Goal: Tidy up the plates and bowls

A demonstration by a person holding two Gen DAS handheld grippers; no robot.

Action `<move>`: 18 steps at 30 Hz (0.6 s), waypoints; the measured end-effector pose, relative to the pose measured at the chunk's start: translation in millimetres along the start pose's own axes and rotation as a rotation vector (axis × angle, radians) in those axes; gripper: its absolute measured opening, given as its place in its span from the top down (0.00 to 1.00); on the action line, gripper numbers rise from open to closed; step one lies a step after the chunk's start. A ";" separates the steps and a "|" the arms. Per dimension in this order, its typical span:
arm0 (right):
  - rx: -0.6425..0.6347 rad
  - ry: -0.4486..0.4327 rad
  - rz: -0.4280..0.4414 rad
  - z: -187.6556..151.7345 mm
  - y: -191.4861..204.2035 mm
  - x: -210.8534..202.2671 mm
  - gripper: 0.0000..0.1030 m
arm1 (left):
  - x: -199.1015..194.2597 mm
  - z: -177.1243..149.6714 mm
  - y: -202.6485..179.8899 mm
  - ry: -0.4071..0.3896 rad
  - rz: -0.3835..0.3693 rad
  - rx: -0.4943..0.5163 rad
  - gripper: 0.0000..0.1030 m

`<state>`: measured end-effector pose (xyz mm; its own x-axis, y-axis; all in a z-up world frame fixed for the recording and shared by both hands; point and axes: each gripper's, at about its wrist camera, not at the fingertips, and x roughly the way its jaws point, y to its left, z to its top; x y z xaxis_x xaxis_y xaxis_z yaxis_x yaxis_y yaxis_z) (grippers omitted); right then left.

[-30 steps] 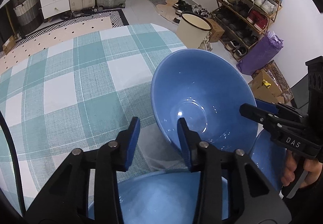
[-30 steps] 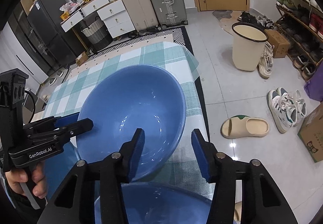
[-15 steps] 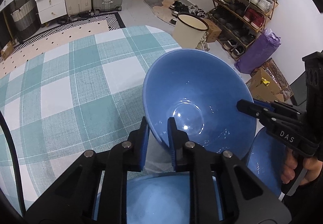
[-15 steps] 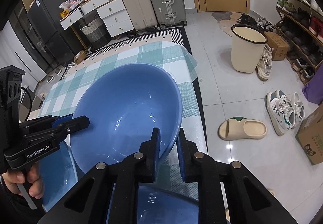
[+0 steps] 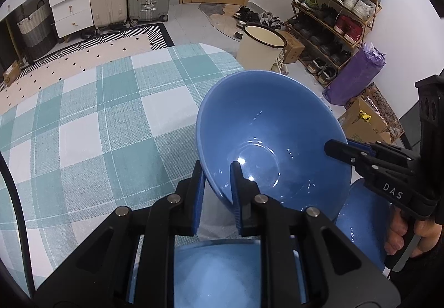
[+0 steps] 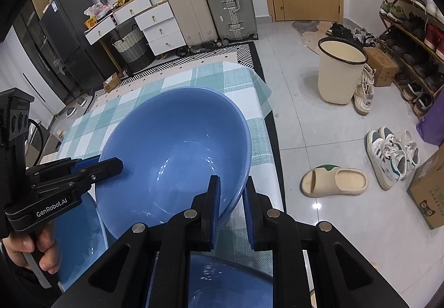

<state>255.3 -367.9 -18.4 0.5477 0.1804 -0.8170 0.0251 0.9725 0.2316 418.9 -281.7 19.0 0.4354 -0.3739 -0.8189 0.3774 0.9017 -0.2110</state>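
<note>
A large blue bowl (image 5: 277,136) is held tilted above the checked tablecloth (image 5: 83,119). My left gripper (image 5: 217,177) is shut on its near left rim. My right gripper (image 6: 231,191) is shut on the opposite rim of the same bowl (image 6: 177,152). Each gripper shows in the other's view: the right one (image 5: 347,151) and the left one (image 6: 108,165). A second blue dish (image 5: 216,269) lies below the left gripper and another blue dish (image 5: 363,213) lies at the right. In the right wrist view blue dishes show below my fingers (image 6: 222,280) and at the left (image 6: 80,227).
The table's right edge drops to a tiled floor with a cream bin (image 6: 341,69), sneakers (image 6: 391,155) and a slipper (image 6: 333,180). A shoe rack (image 5: 338,17) stands at the right wall. Suitcases (image 6: 211,5) and drawers stand beyond the table.
Both grippers were open around the bowl's rim a second ago; both have closed on it. The bowl now sits higher and more tilted between them.
</note>
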 end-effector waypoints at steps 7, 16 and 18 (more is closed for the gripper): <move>-0.005 -0.023 0.004 0.9 2.0 -8.8 0.84 | -11.9 2.3 -2.5 -0.027 -0.002 0.000 0.85; -0.023 -0.054 0.010 0.0 9.6 -29.6 0.84 | -36.8 -1.1 -6.0 -0.059 0.003 0.003 0.85; -0.027 -0.064 0.011 -0.2 12.1 -35.4 0.84 | -43.5 -1.7 -6.8 -0.069 0.003 0.004 0.85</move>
<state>236.1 -362.4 13.3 0.6001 0.1824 -0.7789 -0.0034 0.9742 0.2255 396.1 -271.2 55.2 0.4921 -0.3852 -0.7807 0.3787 0.9022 -0.2064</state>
